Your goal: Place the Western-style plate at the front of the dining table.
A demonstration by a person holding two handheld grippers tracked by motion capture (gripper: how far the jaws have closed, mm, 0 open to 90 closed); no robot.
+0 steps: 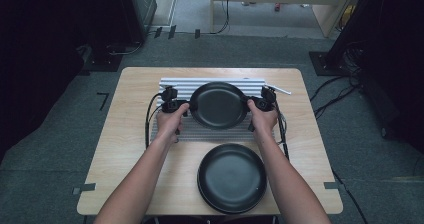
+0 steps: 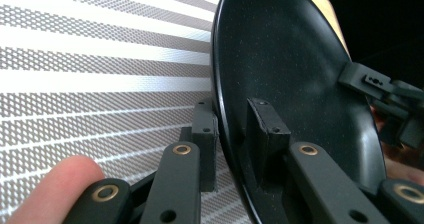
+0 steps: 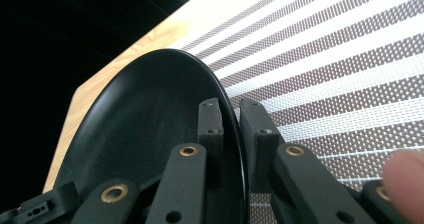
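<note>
My left fingers clamp black plate rim at 9 o'clock, right fingers at 3, over striped mat on table. Stiff, glossy, slippery, breakable; grip opposite rim edges.

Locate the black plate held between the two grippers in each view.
High view: black plate at centre, over the striped mat.
Left gripper view: right half, edge-on, rim clamped between the jaws.
Right gripper view: left half, rim clamped between the jaws.
Shared landmark: the striped mat.
</note>
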